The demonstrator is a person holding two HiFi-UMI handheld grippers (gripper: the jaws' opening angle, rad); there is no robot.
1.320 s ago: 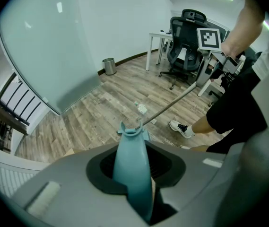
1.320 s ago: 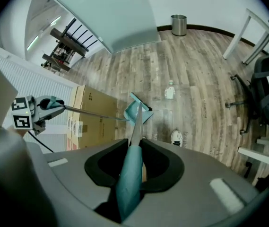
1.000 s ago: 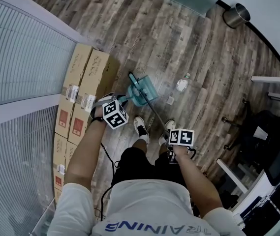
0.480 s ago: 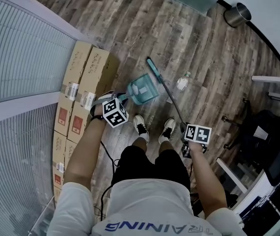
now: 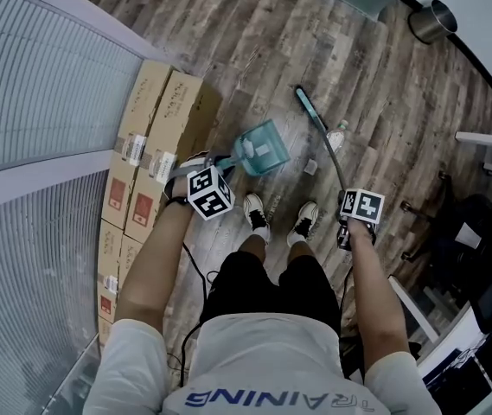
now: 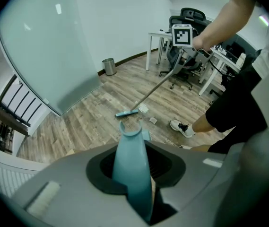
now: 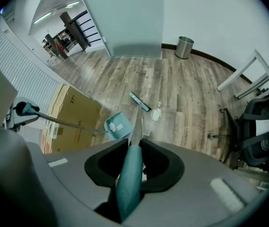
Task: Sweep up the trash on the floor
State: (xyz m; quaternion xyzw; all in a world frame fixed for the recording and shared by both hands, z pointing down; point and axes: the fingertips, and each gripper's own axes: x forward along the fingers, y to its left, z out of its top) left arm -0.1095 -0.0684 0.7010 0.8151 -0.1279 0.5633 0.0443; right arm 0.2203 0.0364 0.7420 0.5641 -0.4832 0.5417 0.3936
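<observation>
My left gripper is shut on the teal handle of a translucent teal dustpan, which sits on the wood floor in front of the person's shoes. My right gripper is shut on the teal grip of a long broom. Its metal stick runs up the head view to the narrow teal broom head. A crushed plastic bottle lies just beside the broom head, on the near side. A small scrap of paper lies between bottle and dustpan. In the right gripper view the broom head touches the floor next to the bottle.
Stacked cardboard boxes line the wall left of the dustpan. A metal waste bin stands far right by the wall. An office chair and white desk legs crowd the right side. The person's shoes stand behind the dustpan.
The right gripper has moved rightwards with the broom. The broom head has swung away from the dustpan, out to the bottle. The left gripper and dustpan have stayed put.
</observation>
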